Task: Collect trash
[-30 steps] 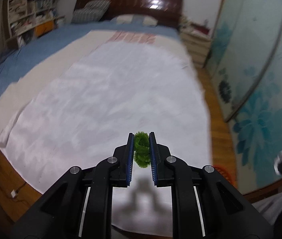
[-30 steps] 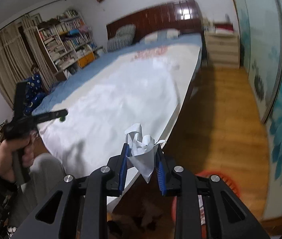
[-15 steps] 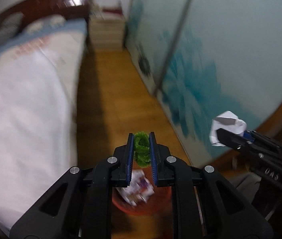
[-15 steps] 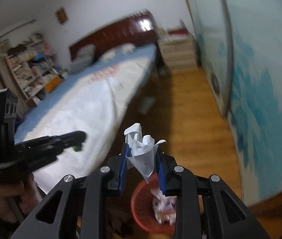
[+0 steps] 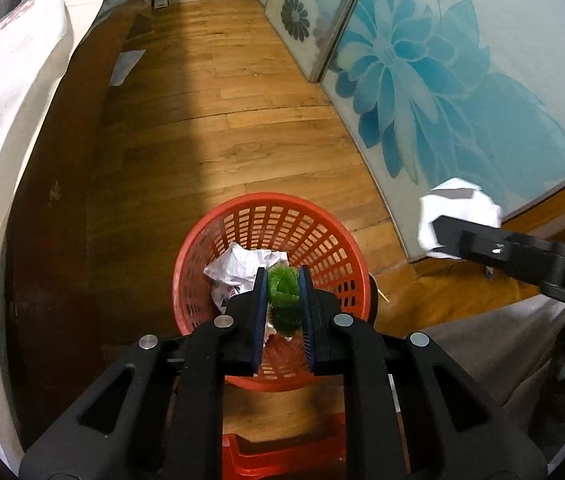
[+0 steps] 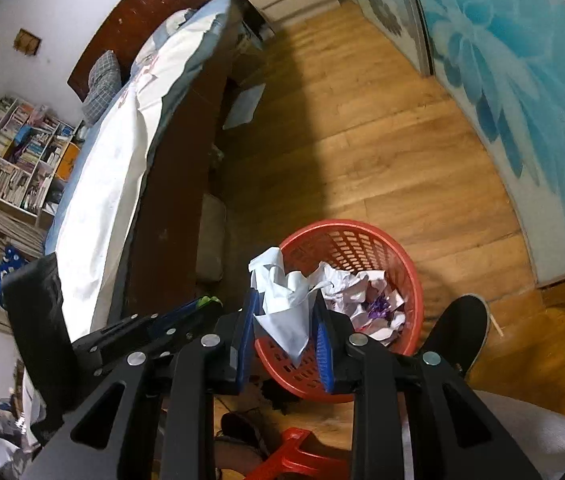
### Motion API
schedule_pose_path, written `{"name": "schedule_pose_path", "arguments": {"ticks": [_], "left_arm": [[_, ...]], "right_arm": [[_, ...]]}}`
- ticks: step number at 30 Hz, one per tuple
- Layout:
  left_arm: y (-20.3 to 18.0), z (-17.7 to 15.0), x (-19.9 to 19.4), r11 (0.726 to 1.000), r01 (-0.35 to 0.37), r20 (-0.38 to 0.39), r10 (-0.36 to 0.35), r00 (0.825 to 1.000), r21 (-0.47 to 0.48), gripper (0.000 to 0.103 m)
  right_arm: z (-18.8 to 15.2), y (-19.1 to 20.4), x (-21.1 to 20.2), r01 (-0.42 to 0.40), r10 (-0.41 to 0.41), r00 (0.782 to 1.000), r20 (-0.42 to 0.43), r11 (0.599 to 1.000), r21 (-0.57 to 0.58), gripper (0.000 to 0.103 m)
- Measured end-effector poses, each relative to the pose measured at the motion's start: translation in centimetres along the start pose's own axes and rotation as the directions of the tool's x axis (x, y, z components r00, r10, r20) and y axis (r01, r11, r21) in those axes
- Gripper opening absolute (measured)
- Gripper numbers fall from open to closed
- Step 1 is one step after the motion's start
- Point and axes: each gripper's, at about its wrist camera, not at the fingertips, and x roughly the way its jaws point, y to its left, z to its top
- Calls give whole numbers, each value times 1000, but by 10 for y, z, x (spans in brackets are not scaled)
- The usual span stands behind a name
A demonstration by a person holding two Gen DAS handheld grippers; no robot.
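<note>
Pinching a fuzzy green ball [image 5: 282,286], the left gripper [image 5: 281,280] sits lower centre of its frame, right over the red basket [image 5: 242,216] with crumpled paper inside. Right gripper [image 6: 285,302] clamps a crumpled white tissue [image 6: 282,300] at the basket's [image 6: 410,260] left rim, lower centre of its view. A second ago both pointed across the white bed [image 6: 110,184]; now both tilt down at the wood floor [image 5: 210,112], still loaded.
</note>
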Motion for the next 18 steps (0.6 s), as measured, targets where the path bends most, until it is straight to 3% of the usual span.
{"name": "schedule_pose_path", "arguments": {"ticks": [3, 5, 7, 10, 18], "left_arm": [[-2, 0, -3, 1000, -3, 7, 3, 1000, 15, 17], [0, -1, -4, 1000, -2, 13, 1, 1000, 10, 32], [3, -2, -6, 1000, 7, 34, -7, 999, -9, 67], [5, -4, -11, 1000, 0, 51, 1, 999, -15, 74], [13, -4, -49, 999, -50, 97, 49, 994, 4, 76]], "right_arm": [[5, 1, 11, 9, -9, 1000, -3, 1000, 6, 38], [8, 1, 16, 12, -13, 1000, 6, 1000, 15, 51], [8, 1, 16, 15, -16, 1000, 21, 1000, 22, 61], [9, -2, 15, 19, -21, 999, 36, 999, 41, 64], [4, -6, -2, 14, -19, 997, 80, 998, 55, 67]]}}
